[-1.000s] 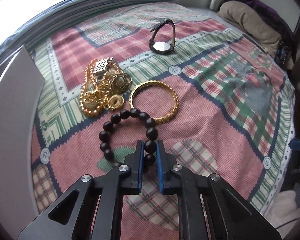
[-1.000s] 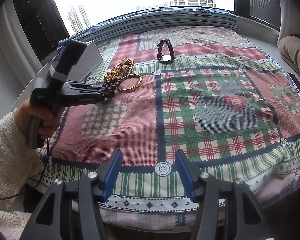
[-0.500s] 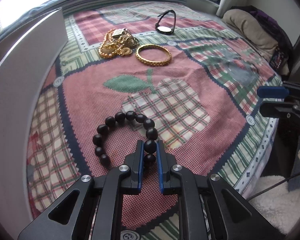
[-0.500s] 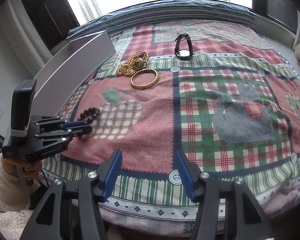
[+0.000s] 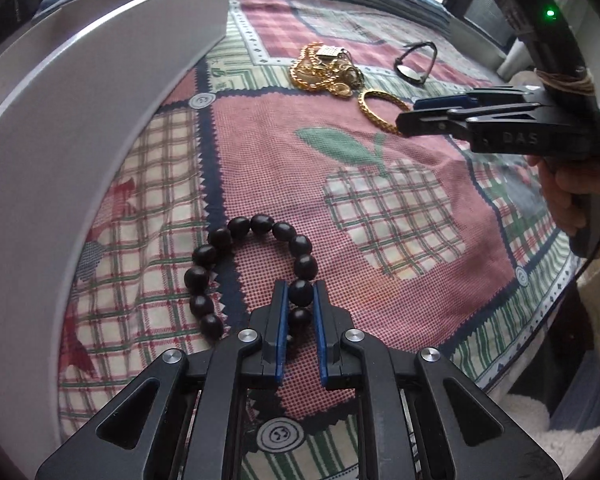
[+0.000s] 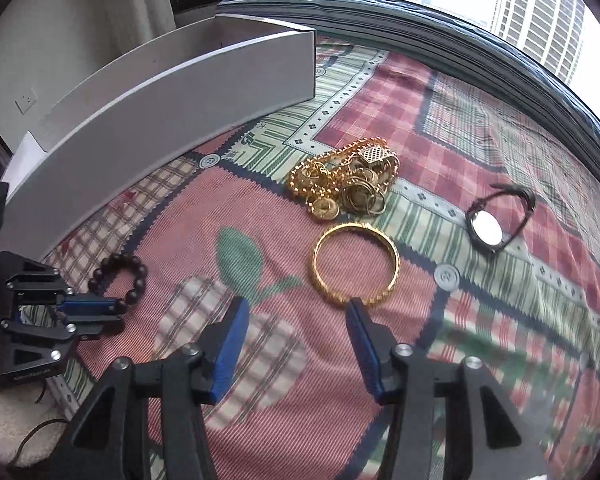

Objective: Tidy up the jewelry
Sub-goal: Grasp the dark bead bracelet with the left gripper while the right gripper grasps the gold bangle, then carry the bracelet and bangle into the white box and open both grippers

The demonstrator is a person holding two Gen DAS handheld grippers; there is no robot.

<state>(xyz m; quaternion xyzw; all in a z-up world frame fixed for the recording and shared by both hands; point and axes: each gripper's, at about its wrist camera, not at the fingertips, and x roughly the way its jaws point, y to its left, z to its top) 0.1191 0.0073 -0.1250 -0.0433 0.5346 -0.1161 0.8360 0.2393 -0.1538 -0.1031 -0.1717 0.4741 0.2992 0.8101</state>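
Note:
My left gripper [image 5: 300,294] is shut on a dark bead bracelet [image 5: 240,236], whose loop lies on the patterned bedspread beside the white box [image 5: 80,120]. In the right wrist view the same bracelet [image 6: 120,276] hangs from the left gripper [image 6: 112,306] at the lower left. My right gripper [image 6: 296,312] hovers just short of the gold bangle [image 6: 356,264], its jaws closing with nothing between them. A tangled pile of gold chains [image 6: 348,180] lies beyond the bangle, and a black watch [image 6: 496,224] sits to the right.
The long white box [image 6: 160,100] stands open along the left edge of the bed. A striped blue blanket [image 6: 460,48] runs along the far side under the window. A person's hand [image 5: 572,196] holds the right gripper's handle.
The left gripper has carried the bead bracelet away from the gold pile toward the white box. The right gripper has swung in over the bed to the gold bangle and narrowed its jaws.

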